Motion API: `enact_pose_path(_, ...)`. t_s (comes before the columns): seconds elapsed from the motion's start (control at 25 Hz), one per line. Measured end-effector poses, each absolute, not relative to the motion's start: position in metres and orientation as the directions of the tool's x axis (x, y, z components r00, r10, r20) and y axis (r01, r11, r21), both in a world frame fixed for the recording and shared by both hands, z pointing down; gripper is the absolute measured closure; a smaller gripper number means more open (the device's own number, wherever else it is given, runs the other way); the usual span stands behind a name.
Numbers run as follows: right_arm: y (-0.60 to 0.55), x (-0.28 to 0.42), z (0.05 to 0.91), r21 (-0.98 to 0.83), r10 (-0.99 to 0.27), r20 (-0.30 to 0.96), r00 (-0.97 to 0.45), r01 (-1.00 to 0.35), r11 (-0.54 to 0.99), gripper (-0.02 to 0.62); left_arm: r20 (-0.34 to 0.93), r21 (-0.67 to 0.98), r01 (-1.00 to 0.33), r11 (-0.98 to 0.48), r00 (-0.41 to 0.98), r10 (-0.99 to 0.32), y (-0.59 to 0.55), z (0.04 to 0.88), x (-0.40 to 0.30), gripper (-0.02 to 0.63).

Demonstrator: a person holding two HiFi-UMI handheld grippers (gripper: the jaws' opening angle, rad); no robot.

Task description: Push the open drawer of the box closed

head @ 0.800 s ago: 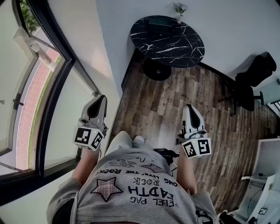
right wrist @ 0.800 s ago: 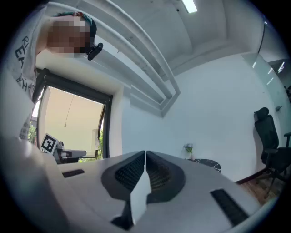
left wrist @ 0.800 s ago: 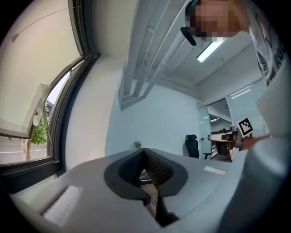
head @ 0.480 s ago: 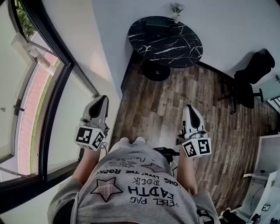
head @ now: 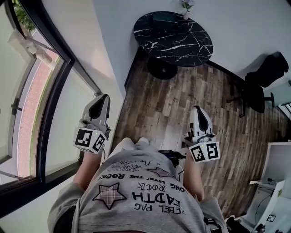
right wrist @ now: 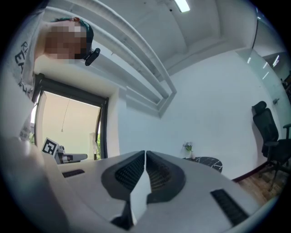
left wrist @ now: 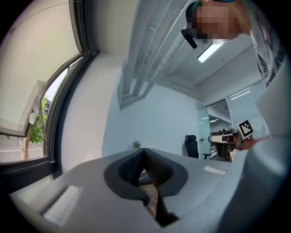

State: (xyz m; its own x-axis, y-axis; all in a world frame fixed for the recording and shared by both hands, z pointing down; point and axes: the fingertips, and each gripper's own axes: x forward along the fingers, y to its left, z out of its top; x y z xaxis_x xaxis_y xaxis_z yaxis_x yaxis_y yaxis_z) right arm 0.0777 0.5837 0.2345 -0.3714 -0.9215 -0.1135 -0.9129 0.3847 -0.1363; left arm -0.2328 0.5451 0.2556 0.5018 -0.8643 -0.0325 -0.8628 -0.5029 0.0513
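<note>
No box or open drawer can be made out for certain in any view. A flat dark shape (head: 163,18) lies on the far round black marble table (head: 175,43), too small to identify. My left gripper (head: 103,98) is held at waist height beside the window wall, jaws shut and empty. My right gripper (head: 198,109) hangs over the wood floor, also shut with nothing in it. In the left gripper view the left gripper (left wrist: 144,153) has its pads pressed together. In the right gripper view the right gripper (right wrist: 145,154) points at the white wall, with the table (right wrist: 207,162) low at the right.
A small plant in a vase (head: 186,7) stands at the table's back edge. A black office chair (head: 261,84) sits at the right. A large window (head: 27,91) runs along the left. White furniture (head: 277,168) fills the lower right corner. Wood floor (head: 173,109) lies between me and the table.
Both grippers stay shut. The left one has shifted slightly left and up, the right one slightly up. The view has moved a little, and the table now sits higher in frame.
</note>
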Motion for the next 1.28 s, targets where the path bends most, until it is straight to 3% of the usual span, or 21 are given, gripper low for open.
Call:
enact_pose_path(0.52,0.547,0.094,0.237,-0.136,-0.916,-0.113,-0.385,-0.907,0.398,0.578,-0.022,0.049,-0.866,-0.498,0.497,-0.867,0.506,0.262,-0.206,0.598)
enact_pose_path(1.28,0.376,0.108,0.222,-0.083,-0.93,-0.099,-0.354,-0.928,0.363,0.578,-0.034,-0.018,-0.855,-0.518,0.518,-0.855,0.31,0.254,-0.175,0.598)
